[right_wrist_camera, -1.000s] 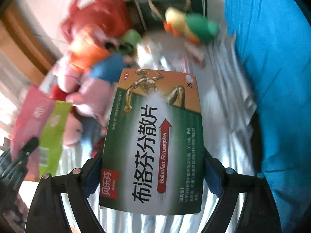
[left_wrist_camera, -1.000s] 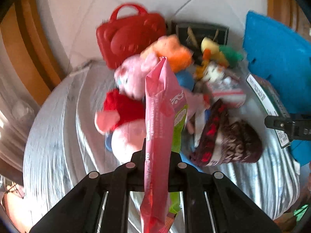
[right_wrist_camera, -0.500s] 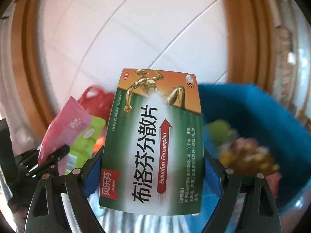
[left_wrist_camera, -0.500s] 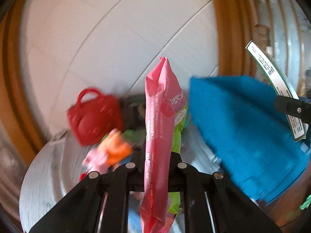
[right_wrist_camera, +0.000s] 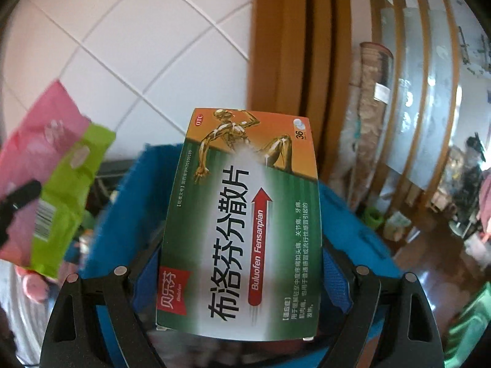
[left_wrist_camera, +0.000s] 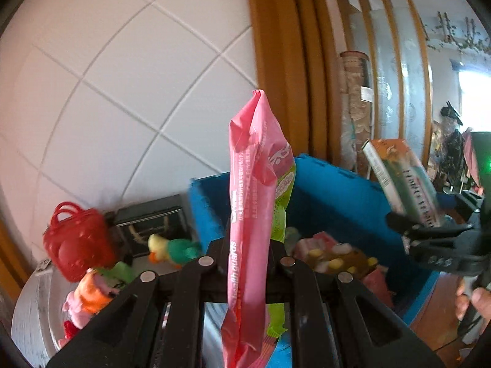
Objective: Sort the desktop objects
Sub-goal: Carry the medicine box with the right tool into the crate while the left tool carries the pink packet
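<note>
My left gripper [left_wrist_camera: 247,254] is shut on a pink and green packet [left_wrist_camera: 254,202] that stands up edge-on between its fingers. In the right wrist view the same packet [right_wrist_camera: 55,190] shows at the left. My right gripper [right_wrist_camera: 242,263] is shut on a green and orange medicine box [right_wrist_camera: 242,233], held across its width. That box [left_wrist_camera: 402,181] and the right gripper [left_wrist_camera: 435,239] also appear at the right of the left wrist view. Both grippers hang over a blue bin [left_wrist_camera: 337,205], whose wall [right_wrist_camera: 122,233] shows behind the box and which holds several small packets.
On the grey-clothed table [left_wrist_camera: 36,303] at the left lie a red toy handbag [left_wrist_camera: 76,242], a dark box [left_wrist_camera: 150,220], a yellow and green duck toy [left_wrist_camera: 172,248] and pink plush toys [left_wrist_camera: 86,303]. A tiled wall and a wooden door frame [left_wrist_camera: 282,61] stand behind. A hand [left_wrist_camera: 475,303] shows at the right.
Both grippers have risen and swung right, away from the pile of toys on the table to over the blue bin. Each keeps hold of its item.
</note>
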Available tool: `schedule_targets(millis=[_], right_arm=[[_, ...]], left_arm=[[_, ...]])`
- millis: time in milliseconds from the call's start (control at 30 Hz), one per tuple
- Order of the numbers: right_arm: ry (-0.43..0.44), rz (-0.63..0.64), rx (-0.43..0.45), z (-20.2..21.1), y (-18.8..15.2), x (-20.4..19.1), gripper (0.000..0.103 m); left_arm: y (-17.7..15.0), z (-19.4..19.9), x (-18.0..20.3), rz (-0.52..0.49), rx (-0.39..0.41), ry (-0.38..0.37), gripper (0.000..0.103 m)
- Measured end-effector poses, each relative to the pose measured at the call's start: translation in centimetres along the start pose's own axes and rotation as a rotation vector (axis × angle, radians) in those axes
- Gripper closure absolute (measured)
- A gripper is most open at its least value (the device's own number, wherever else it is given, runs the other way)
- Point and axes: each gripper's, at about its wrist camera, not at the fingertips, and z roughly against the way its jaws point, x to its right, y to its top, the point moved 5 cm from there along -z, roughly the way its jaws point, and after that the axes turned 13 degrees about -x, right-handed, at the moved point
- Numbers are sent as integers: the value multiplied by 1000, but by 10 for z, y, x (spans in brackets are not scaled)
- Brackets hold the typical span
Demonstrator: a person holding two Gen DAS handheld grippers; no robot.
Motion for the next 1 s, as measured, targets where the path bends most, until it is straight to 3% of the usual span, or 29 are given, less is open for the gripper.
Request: schedule_targets(millis=[300,500,767,800,867,900,933,1000], right_arm=[[14,24,-56,-59,1,41,15],[36,37,-100,-86,-8,65,15],[64,47,-144,-107,-13,67,15],[67,45,-139,-108,-12,68,15],[53,42,-145,-110,-11,70,13],[66,33,-147,-111,-11,72,11],[77,28,-148,-111,-11,72,8],[82,13,-148,-111,-11,73,0]], left_arm=[[18,-34,83,-57,-76,15,92],[15,-51,104,-60,-118,40,92],[13,-71,118,-58,-165,94,88],[13,-72,120,-59,-173,95,80],[11,-74,119,-56,-176,104,56],[11,-73,119,-52,-168,121,37],[10,-71,119,-50,-154,130,26],[10,-68,120,-53,-141,134,24]])
